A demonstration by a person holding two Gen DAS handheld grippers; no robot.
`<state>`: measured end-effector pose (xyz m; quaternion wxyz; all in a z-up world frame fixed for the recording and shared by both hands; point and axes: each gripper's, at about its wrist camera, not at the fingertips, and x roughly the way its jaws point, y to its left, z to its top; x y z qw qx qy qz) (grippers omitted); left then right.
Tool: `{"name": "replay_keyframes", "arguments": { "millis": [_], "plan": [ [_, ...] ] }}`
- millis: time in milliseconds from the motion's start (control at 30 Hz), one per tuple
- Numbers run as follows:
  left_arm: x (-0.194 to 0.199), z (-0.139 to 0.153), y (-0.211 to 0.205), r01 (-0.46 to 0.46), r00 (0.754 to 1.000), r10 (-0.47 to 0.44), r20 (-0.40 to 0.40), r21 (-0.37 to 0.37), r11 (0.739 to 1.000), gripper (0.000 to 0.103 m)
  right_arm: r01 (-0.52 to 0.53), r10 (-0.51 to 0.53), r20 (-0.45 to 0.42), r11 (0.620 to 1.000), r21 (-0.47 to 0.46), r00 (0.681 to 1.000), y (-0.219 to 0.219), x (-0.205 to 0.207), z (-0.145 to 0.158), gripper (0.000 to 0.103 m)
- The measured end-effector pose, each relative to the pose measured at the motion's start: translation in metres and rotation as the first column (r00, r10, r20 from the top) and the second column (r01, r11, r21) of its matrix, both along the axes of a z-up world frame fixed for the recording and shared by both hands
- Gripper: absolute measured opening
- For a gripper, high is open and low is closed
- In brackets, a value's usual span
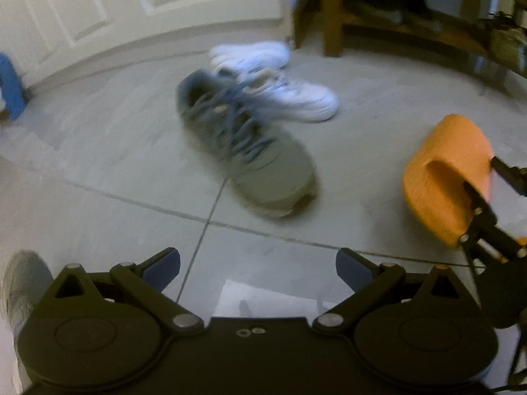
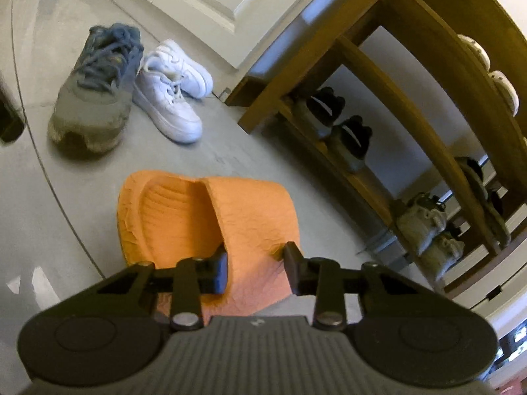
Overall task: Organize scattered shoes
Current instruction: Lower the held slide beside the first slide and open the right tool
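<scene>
Right tongs (image 2: 256,268) clamped on orange slipper (image 2: 210,227), one finger inside the foot opening, other finger pressed on outside of the upper strap. Slipper tilted, seemingly lifted off tiled floor (image 2: 39,197); contact with floor not clear from right wrist view. Same slipper seen in left wrist view at right, near edge of frame, gripped by the right tongs there too.

Left tongs (image 1: 258,268) spread wide, nothing between the fingers, hovering above floor over a grout line. Blue pads (image 1: 164,265) on finger tips visible.

Grey sneaker (image 1: 243,144) with blue-grey laces lying on floor, centre of left wrist view, toe pointing near-right. Pair of white sneakers (image 1: 280,82) just behind it on far side, one touching or overlapping the grey sneaker's heel area; blur, cannot tell exactly. In right wrist view grey sneaker left, white pair just right of it, both far from the slipper.

Wooden shoe rack (image 2: 388,105) at far right. Dark shoes (image 2: 332,121) on lower shelf, pale lace-up shoes (image 2: 425,227) further right on the same shelf, light shoes (image 2: 487,65) on a higher shelf. White panelled door (image 1: 98,6) behind the sneakers. Blue object (image 1: 11,85) at far left edge, unidentifiable.
</scene>
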<state>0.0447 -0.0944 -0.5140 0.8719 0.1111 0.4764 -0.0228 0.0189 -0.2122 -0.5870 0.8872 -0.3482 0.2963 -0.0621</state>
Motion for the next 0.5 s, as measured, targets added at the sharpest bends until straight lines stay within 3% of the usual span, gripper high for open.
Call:
{"name": "replay_keyframes", "arguments": {
  "millis": [167, 367, 500],
  "plan": [
    [-0.008, 0.001, -0.018, 0.049, 0.999, -0.049, -0.005, -0.023, 0.999, 0.102, 0.088, -0.084, 0.056, 0.993, -0.082, 0.995, -0.011, -0.018, -0.011, 0.035],
    [-0.016, -0.005, -0.039, 0.112, 0.993, -0.114, -0.027, -0.058, 0.992, 0.102, 0.065, -0.038, 0.159, 0.984, -0.168, 0.987, -0.024, -0.062, -0.018, 0.03],
    [-0.016, 0.002, -0.052, 0.162, 0.987, -0.164, -0.006, -0.088, 0.983, 0.102, 0.067, -0.015, 0.239, 0.975, -0.213, 0.971, -0.031, -0.082, 0.002, 0.03]
  ]
}}
